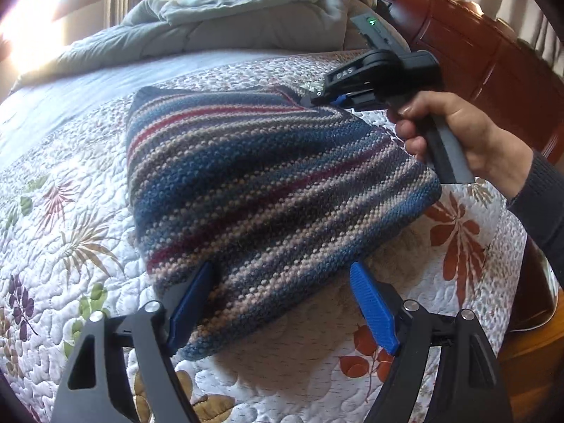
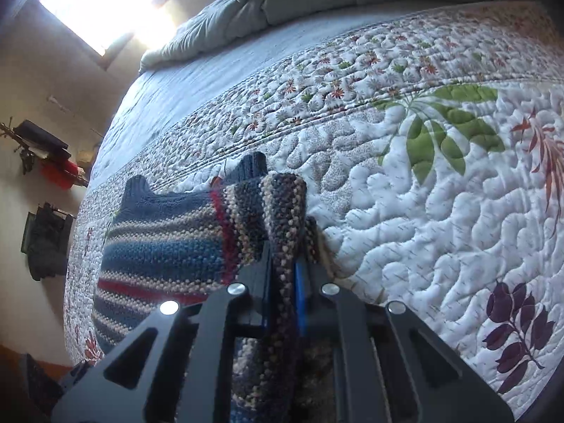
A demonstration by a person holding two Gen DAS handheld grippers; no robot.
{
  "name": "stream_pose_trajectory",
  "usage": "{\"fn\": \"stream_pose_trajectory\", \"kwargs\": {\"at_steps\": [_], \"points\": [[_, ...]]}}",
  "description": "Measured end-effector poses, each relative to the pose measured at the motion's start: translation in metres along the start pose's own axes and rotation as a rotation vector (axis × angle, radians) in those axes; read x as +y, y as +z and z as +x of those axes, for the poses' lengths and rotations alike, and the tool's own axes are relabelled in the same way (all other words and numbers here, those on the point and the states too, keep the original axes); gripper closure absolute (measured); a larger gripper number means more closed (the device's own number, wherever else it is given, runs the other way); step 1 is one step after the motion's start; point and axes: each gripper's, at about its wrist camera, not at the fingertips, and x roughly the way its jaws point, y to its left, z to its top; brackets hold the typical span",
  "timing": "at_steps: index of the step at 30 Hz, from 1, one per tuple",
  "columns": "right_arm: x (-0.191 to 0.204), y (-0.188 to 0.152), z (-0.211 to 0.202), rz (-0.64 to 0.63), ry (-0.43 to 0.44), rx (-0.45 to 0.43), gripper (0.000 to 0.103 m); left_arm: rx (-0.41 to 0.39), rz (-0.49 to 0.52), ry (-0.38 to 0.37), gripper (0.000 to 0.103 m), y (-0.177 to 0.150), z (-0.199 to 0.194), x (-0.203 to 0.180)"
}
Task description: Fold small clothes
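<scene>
A small striped knit sweater (image 1: 261, 176) in blue, grey, beige and red lies on the quilted bed. My left gripper (image 1: 282, 282) is open, its blue pads (image 1: 373, 310) standing either side of the sweater's near corner, the cloth passing between them. My right gripper (image 1: 317, 100) is shut on the sweater's far corner and lifts it off the quilt. In the right wrist view the knit edge (image 2: 282, 218) is pinched between the shut right gripper (image 2: 285, 246), and the rest of the sweater (image 2: 165, 243) hangs to the left.
A floral quilt (image 1: 70, 246) covers the bed. A crumpled grey duvet (image 1: 225, 24) lies at the far end. A red-brown wooden bed frame (image 1: 476, 53) runs along the right. Dark items hang on the wall (image 2: 46, 243) at the left.
</scene>
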Motion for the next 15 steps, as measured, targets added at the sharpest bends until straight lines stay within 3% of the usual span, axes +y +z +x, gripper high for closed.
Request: {"fn": "stream_pose_trajectory", "kwargs": {"at_steps": [2,3,4,8,11,15], "points": [[0.002,-0.002,-0.003,0.000,0.005,0.000,0.087,-0.001,0.012,0.009,0.023,-0.001,0.001,-0.002],[0.004,-0.001,-0.006,-0.004,0.005,0.001,0.076,0.002,0.012,0.010,0.023,-0.002,0.002,0.000],[0.005,-0.002,-0.012,-0.007,0.001,-0.006,0.072,0.004,0.010,0.011,0.023,-0.001,0.002,0.000],[0.020,-0.021,-0.053,-0.079,-0.027,-0.056,0.072,0.007,0.007,0.010,0.022,-0.001,0.003,-0.001],[0.032,-0.051,-0.082,-0.116,0.010,-0.090,0.072,0.007,0.014,0.022,0.022,-0.002,0.004,-0.001],[0.029,-0.097,-0.081,-0.107,0.024,-0.043,0.071,0.004,0.014,0.032,0.022,-0.002,0.007,-0.002]]}}
